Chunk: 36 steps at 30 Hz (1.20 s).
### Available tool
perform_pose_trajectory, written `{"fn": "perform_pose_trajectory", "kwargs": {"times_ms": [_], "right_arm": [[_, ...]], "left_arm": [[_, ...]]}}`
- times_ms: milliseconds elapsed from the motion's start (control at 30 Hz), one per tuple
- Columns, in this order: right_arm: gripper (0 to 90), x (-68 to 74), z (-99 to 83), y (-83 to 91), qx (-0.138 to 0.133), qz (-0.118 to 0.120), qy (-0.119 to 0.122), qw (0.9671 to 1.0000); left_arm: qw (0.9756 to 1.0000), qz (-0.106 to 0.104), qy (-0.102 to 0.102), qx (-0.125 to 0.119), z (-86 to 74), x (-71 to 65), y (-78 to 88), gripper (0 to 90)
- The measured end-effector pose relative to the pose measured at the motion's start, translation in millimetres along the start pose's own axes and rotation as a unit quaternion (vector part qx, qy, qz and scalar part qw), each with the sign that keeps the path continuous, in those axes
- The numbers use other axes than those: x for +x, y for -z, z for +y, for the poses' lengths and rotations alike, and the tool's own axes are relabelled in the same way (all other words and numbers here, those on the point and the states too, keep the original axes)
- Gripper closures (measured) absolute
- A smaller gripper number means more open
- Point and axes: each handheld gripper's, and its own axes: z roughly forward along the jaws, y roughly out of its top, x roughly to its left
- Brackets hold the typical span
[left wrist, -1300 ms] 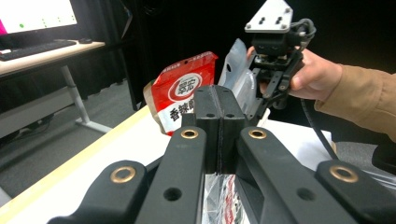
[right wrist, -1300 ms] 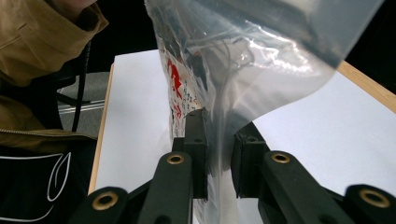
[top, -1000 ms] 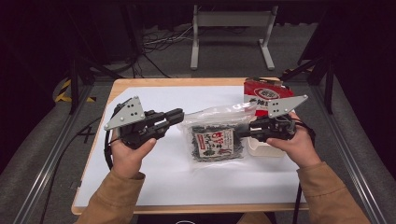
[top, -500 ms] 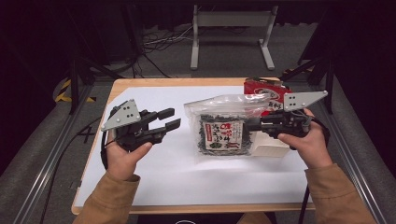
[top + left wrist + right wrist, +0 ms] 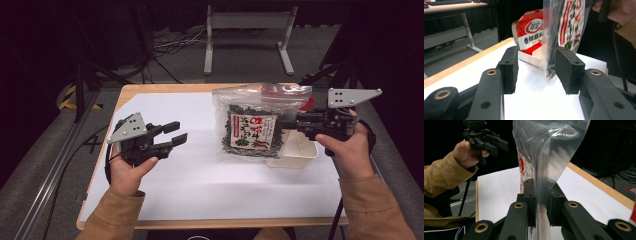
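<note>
A clear zip bag [image 5: 255, 125] with a dark seaweed packet inside hangs upright above the table, its red-and-white label facing me. My right gripper [image 5: 287, 125] is shut on the bag's right edge; in the right gripper view the pads [image 5: 530, 202] pinch the clear plastic [image 5: 549, 150]. My left gripper [image 5: 177, 132] is low at the table's left, apart from the bag. Its jaws have just been opening and nothing is between them. In the left gripper view the bag [image 5: 571, 22] hangs farther off, beyond the open jaws.
A white shallow tray [image 5: 300, 150] sits on the table under the bag's right side, with a red snack packet [image 5: 530, 32] standing in it. White paper [image 5: 200, 175] covers the wooden tabletop. A metal stand [image 5: 245, 30] and cables lie on the floor behind.
The right hand rose and swung the bag from lying on the table to hanging upright. The left jaws opened and drew back to the left, away from the bag.
</note>
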Motion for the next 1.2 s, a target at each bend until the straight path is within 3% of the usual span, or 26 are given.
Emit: {"fn": "perform_pose_trajectory", "kwargs": {"times_ms": [600,1200], "right_arm": [[79.6,-6.9,12.9,34.2,-0.028,-0.052,-0.011,0.9982],[79.6,-21.4,6.3,60.8,-0.034,-0.137,-0.016,0.9899]], "left_arm": [[0.9995,0.005,0.02,0.023,-21.8,7.7,0.5,51.0],[0.999,0.005,0.029,0.033,-29.4,10.8,-0.5,49.8]]}}
